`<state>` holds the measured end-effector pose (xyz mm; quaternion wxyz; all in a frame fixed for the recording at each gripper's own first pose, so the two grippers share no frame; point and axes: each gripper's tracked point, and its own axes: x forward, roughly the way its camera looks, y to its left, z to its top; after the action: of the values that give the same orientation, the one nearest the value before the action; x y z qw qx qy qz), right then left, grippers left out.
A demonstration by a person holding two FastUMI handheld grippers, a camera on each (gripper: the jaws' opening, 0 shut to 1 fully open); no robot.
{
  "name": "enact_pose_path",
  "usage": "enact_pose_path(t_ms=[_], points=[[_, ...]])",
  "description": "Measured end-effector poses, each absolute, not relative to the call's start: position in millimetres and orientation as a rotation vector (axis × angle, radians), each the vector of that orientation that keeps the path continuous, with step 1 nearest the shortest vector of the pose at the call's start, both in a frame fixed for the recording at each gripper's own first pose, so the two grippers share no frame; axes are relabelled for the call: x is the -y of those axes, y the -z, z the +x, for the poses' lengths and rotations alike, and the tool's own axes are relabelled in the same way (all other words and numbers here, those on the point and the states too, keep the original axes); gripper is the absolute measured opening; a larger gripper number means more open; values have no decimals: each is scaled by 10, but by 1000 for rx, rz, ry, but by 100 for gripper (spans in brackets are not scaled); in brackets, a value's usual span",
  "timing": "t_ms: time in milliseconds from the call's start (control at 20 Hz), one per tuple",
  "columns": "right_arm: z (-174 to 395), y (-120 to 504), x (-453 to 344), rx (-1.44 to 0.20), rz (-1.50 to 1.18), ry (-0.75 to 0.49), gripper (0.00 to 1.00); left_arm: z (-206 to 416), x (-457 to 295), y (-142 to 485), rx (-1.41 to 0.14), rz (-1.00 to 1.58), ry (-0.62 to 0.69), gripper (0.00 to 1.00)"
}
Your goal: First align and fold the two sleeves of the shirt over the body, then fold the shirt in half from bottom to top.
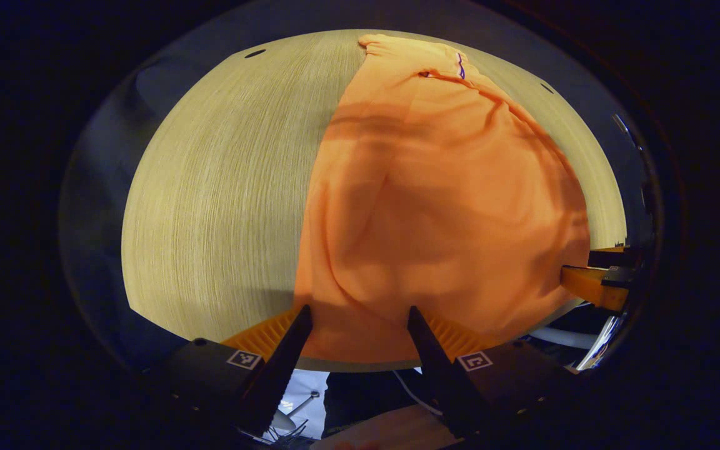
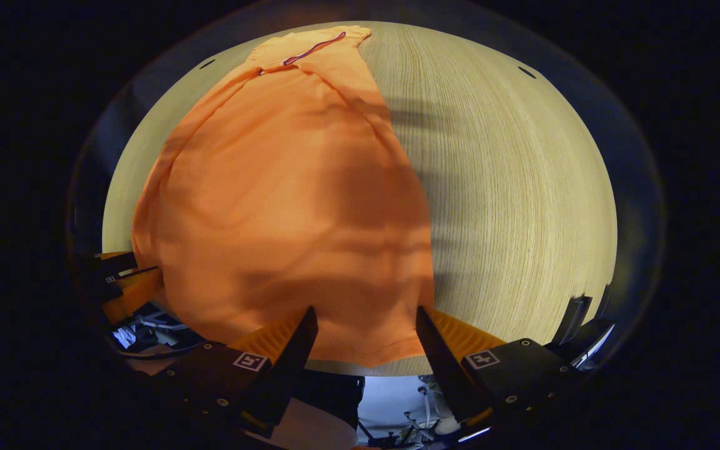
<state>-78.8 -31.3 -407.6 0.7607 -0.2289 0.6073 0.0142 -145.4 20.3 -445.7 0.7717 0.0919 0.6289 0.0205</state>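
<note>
Left tongs [image 1: 360, 319] spread wide at the bottom of the frame, straddling the shirt's [image 1: 435, 212] near hem, pinching nothing. Right tongs [image 2: 366, 319] likewise spread at the hem's other corner. Shirt lies flat on the worktop [image 2: 510, 206], long axis running straight away from both, collar [image 2: 313, 47] at top of frame. Sleeves look already folded in; both tongs equally near the hem.

Warm light from overhead falls on the pale wood-grain surface [image 1: 222, 187] and the orange cotton shirt [image 1: 447, 212], which carries broad soft shadows. Both views are sharp mid-frame, while the fisheye bows the edges and the rim dims.
</note>
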Motion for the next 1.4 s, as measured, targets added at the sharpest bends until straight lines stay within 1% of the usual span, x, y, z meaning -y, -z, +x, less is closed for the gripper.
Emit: enact_pose_path(t_ms=[200,250,300,350,400,450,500,550,600,700,750,800,950,1100,1200,1400], points=[[-800,4083,302,-1314,-482,-29,98,-1367,-184,4521,-1363,198,-44,97],[-810,4080,298,-1311,-481,-31,89,-1338,-180,4523,-1372,199,-43,97],[-803,4091,278,-1308,-483,-35,88,-1300,-157,4539,-1372,200,-39,95],[-805,4084,255,-1304,-483,-39,82,-1306,-133,4552,-1372,203,-33,90],[-814,4098,240,-1298,-482,-42,67,-1304,-86,4555,-1373,212,-19,83],[-828,4097,213,-1293,-480,-49,59,-1310,-28,4566,-1378,222,-2,72],[-838,4108,168,-1283,-474,-65,37,-1305,29,4579,-1383,226,10,60],[-854,4108,155,-1275,-479,-70,25,-1300,86,4605,-1381,228,31,47],[-853,4119,144,-1267,-500,-92,6,-1277,154,4606,-1367,211,57,37],[-846,4143,135,-1254,-491,-107,6,-1277,134,4599,-1352,147,53,2],[-879,4104,109,-1262,-487,-111,1,-1278,126,4610,-1356,93,48,1],[-873,4131,123,-1265,-470,-113,0,-1287,91,4577,-1362,57,37,1],[-949,4145,39,-1331,-334,-105,0,-1368,-67,4529,-1392,35,-9,1],[-918,4044,-35,-1338,-309,-132,0,-1325,-59,4389,-1378,11,-11,1],[-788,3936,-128,-1325,-267,-135,0,-1218,-67,4289,-1355,27,-8,1],[-447,3635,-289,-1283,-264,-191,0,-892,-92,4074,-1303,46,-4,1]])
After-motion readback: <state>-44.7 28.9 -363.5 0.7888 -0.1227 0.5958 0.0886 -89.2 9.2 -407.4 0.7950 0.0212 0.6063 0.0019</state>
